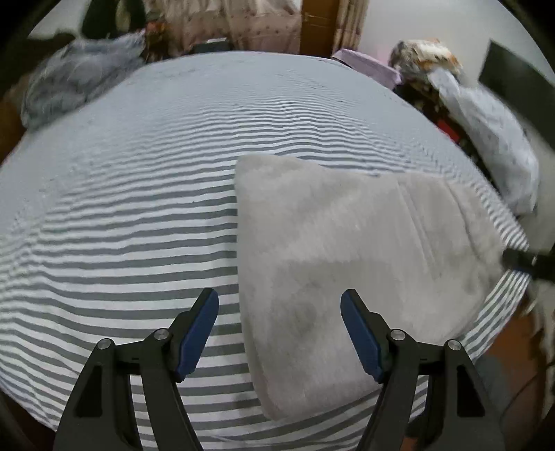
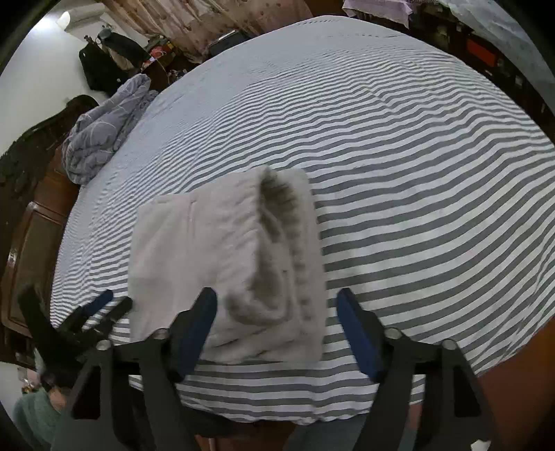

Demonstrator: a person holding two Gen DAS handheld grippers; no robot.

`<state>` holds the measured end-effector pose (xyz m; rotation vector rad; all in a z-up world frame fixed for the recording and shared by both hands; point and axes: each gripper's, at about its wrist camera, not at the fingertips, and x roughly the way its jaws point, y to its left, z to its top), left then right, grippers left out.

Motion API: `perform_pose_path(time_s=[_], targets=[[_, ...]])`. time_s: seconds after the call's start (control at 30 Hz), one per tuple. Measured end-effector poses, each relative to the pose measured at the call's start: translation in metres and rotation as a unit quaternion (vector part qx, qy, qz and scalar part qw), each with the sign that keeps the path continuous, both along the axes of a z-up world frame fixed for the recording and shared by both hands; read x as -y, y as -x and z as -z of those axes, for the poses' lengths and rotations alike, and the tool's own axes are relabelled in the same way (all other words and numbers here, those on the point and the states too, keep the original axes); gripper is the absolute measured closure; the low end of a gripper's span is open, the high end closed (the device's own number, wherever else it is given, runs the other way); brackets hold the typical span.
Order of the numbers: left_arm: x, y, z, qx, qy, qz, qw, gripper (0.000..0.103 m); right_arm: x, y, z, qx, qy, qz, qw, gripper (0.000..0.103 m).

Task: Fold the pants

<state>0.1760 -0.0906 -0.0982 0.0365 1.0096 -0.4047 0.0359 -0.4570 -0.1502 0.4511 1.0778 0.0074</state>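
Note:
The light grey pants [image 1: 347, 256] lie folded into a thick rectangle on the striped bed [image 1: 138, 208]. In the right wrist view the pants [image 2: 225, 249] show their ribbed waistband opening toward me. My left gripper [image 1: 279, 333] is open and empty, hovering above the pants' near left edge. My right gripper [image 2: 275, 329] is open and empty, just above the near end of the pants. The left gripper also shows in the right wrist view [image 2: 100, 308] at the left, beside the pants. The right gripper's tip shows in the left wrist view [image 1: 520, 262] at the far right edge.
A crumpled grey-blue blanket [image 2: 100, 128] lies at the bed's far left corner. A dark wooden bed frame [image 2: 31, 236] runs along the left. A pale cloth pile [image 1: 492, 138] and clutter stand off the right side. Curtains [image 1: 242, 24] hang behind.

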Motion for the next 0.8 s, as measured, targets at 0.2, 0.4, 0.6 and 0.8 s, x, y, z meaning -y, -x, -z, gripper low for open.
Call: perform_pose_path(time_s=[0.2, 0.4, 0.6, 0.8], targets=[[-0.021, -0.024, 0.011, -0.071, 0.07, -0.037, 0.9944, 0.03, 0.014, -0.015, 0.023, -0.012, -0.089, -0.004, 0.996, 0.029], [-0.029, -0.04, 0.026, -0.123, 0.136, -0.039, 0.9823, 0.03, 0.021, -0.027, 0.045, -0.023, -0.131, -0.028, 0.991, 0.019], [-0.031, -0.055, 0.042, -0.162, 0.172, -0.024, 0.9714, 0.03, 0.035, -0.036, 0.074, -0.024, -0.181, -0.054, 0.982, 0.011], [-0.034, -0.062, 0.058, -0.175, 0.188, -0.016, 0.9663, 0.027, 0.044, -0.052, 0.099, -0.017, -0.246, -0.084, 0.965, 0.007]])
